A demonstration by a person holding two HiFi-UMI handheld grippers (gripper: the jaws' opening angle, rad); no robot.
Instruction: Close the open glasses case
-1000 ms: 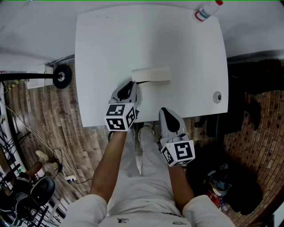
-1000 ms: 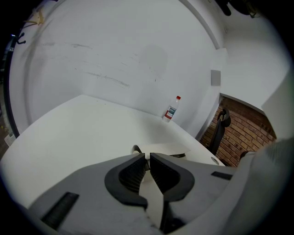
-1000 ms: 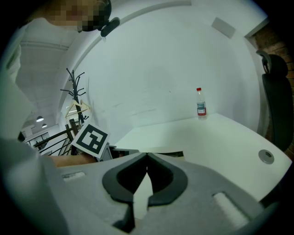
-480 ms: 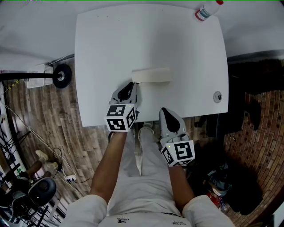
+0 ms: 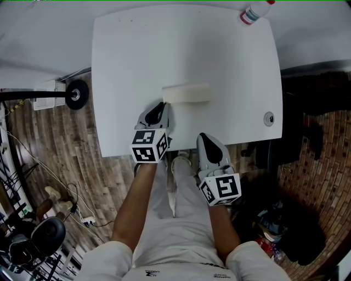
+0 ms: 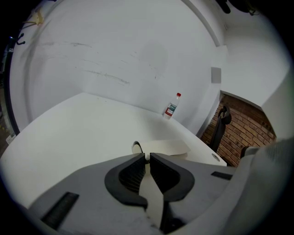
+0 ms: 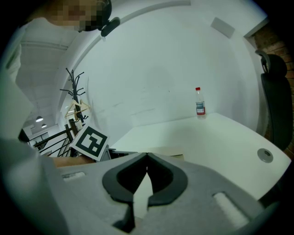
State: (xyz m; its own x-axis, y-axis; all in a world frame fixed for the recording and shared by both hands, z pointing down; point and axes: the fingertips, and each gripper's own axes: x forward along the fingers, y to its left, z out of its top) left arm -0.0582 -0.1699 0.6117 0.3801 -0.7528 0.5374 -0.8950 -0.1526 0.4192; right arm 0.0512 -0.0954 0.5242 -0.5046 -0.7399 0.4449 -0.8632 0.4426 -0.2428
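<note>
The cream glasses case (image 5: pixel 186 93) lies mid-table (image 5: pixel 137 55), lid seemingly down, though that is hard to confirm. The left gripper (image 5: pixel 162 107) sits just near of its left end, jaws almost together and empty. The right gripper (image 5: pixel 203 139) is at the near edge, jaws together.

The head camera looks down from high above the table (image 5: pixel 126 66). Cameras on the left gripper (image 5: pixel 162 105) and right gripper (image 5: pixel 202 137) sit low, looking forward past their jaws. All see the bottle (image 5: pixel 255 12) far ahead.
</note>
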